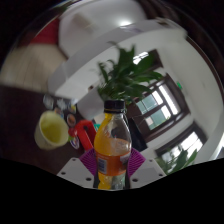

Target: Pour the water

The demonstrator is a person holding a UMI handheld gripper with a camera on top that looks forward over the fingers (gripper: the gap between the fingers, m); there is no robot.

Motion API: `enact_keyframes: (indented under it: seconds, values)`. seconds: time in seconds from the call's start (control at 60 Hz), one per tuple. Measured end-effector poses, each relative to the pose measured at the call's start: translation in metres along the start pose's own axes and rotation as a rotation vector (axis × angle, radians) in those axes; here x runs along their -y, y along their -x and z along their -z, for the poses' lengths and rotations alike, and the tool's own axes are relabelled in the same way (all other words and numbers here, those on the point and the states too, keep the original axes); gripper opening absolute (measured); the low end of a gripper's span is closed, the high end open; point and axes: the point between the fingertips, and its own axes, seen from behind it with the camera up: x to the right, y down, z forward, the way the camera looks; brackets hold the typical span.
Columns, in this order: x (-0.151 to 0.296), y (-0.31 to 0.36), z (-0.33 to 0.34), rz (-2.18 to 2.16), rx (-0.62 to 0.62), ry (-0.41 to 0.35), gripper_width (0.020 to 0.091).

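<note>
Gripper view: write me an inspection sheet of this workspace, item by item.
Surface: white table, tilted in view.
Job's things: clear plastic bottle with orange liquid and a dark cap, standing between the fingers; yellow-green cup beside it, apart.
Clutter: red object behind the bottle, unclear what it is.
Grippers: gripper with pink pads on both sides of the bottle; contact cannot be told.
Cables: nothing seen.
Surroundings: green leafy plant beyond the bottle; windows behind.
</note>
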Motion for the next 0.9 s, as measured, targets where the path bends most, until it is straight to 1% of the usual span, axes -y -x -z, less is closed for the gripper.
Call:
enact_keyframes:
  seconds: [0.033,0.05,0.083,0.15,0.167,0.183,0.283,0.3,0.317,0.517,0.567,0.583,0.6,0.617,0.633,0.75,0.767,0.8,0.85,0.9]
  values:
    - [0.007,-0.004,0.002,-0.125,0.016,-0.040,0.0355]
    - [0.011,0.005,0.007,-0.187,-0.003,-0.050,0.0353]
    - [0.007,-0.008,0.007,-0.297,0.026,-0.077,0.0352]
    - [0.002,-0.016,0.012,-0.504,0.061,-0.105,0.0352]
    - [0.009,-0.001,0.010,-0.550,0.057,-0.101,0.0352]
    - [0.000,-0.010,0.007,-0.591,0.078,-0.110,0.0352]
    - [-0.010,-0.014,0.010,-0.799,0.142,-0.138,0.0352]
    - [0.001,-0.003,0.010,-0.822,0.136,-0.129,0.0353]
    - [-0.012,-0.006,0.009,-0.840,0.149,-0.135,0.0352]
    - [-0.037,0.015,-0.007,-0.918,0.158,-0.145,0.0352]
    - [-0.047,0.028,-0.009,-0.933,0.160,-0.121,0.0352]
    - [-0.052,0.033,-0.011,-0.934,0.162,-0.110,0.0413]
    - [-0.053,0.033,-0.013,-0.936,0.154,-0.128,0.0377]
    - [-0.050,0.028,-0.013,-0.946,0.136,-0.164,0.0355]
    - [-0.055,0.031,-0.015,-0.951,0.133,-0.152,0.0361]
    - [-0.055,0.030,-0.003,-0.934,0.118,-0.172,0.0350]
    - [-0.055,0.031,-0.015,-0.929,0.117,-0.172,0.0350]
    - [-0.055,0.030,-0.003,-0.931,0.119,-0.166,0.0353]
    - [-0.055,0.029,-0.001,-0.946,0.118,-0.153,0.0388]
    - [-0.055,0.027,-0.002,-0.959,0.115,-0.148,0.0450]
